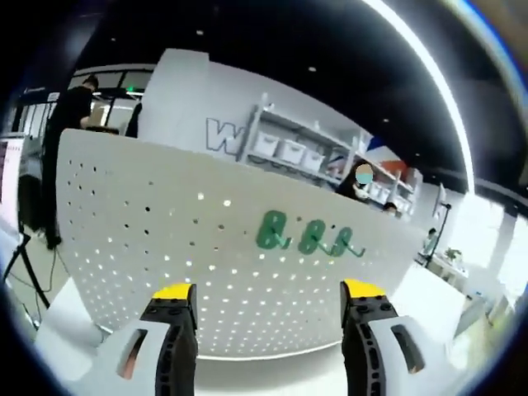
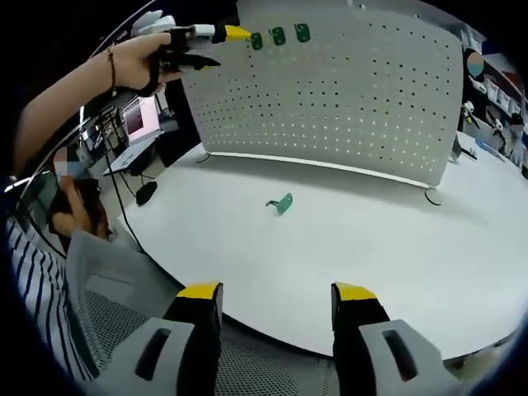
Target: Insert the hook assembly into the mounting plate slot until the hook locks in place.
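Note:
A white perforated mounting plate (image 1: 165, 231) stands upright on the white table, also seen as the plate (image 2: 371, 91) in the right gripper view. Three green hooks (image 1: 309, 235) hang on it near its top, the same hooks (image 2: 279, 36) showing small in the right gripper view. One loose green hook (image 2: 282, 203) lies on the table in front of the plate. My left gripper (image 1: 268, 318) is open and empty, close before the plate; it appears as the left gripper (image 2: 202, 37), held by a hand at the plate's upper left. My right gripper (image 2: 276, 318) is open and empty, near the table's front edge.
The white table (image 2: 396, 239) has bare room around the loose hook. A person in a striped shirt (image 2: 33, 280) sits at the left by a mesh chair (image 2: 107, 322). Shelves with white bins (image 1: 293, 148) and other people stand behind the plate.

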`<action>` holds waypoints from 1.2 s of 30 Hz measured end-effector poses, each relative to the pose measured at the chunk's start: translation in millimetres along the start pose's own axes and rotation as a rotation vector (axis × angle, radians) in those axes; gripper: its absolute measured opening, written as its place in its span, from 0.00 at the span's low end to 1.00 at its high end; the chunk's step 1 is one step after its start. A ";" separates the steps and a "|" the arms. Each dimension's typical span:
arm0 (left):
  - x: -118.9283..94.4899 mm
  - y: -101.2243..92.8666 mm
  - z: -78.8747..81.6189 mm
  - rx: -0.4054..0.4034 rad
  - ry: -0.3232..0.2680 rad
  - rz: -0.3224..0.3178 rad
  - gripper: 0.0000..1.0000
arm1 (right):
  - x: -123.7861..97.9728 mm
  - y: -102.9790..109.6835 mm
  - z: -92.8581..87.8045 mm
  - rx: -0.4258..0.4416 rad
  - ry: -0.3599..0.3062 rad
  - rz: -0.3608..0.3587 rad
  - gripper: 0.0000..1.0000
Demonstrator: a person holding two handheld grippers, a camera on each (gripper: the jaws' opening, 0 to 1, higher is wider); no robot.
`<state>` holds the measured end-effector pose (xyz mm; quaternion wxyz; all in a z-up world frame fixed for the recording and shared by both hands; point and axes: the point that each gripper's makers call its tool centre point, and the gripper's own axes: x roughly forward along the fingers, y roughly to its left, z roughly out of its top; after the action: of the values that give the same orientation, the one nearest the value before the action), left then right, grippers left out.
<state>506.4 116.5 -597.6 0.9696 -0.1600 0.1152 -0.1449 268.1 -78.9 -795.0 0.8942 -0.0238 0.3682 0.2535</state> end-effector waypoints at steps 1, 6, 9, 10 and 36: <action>-6.8 -1.6 -6.1 0.020 0.022 -0.018 0.75 | 0.8 1.1 -0.4 -0.007 0.003 0.004 0.50; -33.5 5.1 -28.8 -0.034 0.084 -0.019 0.81 | 3.7 3.2 0.2 -0.011 0.010 0.023 0.50; -43.5 9.0 -33.0 -0.056 0.088 -0.020 0.83 | 4.7 4.4 1.1 -0.015 0.011 0.025 0.50; -45.8 9.1 -34.9 -0.053 0.094 -0.020 0.84 | 5.1 4.9 1.2 -0.020 0.010 0.028 0.50; -112.0 -0.5 -129.8 -0.148 0.311 -0.071 0.92 | 6.1 -0.6 1.2 -0.023 0.011 0.013 0.52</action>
<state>366.9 115.7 -697.3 0.9200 -0.2104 0.2684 -0.1933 272.8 -76.5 -798.3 0.8901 -0.0330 0.3704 0.2635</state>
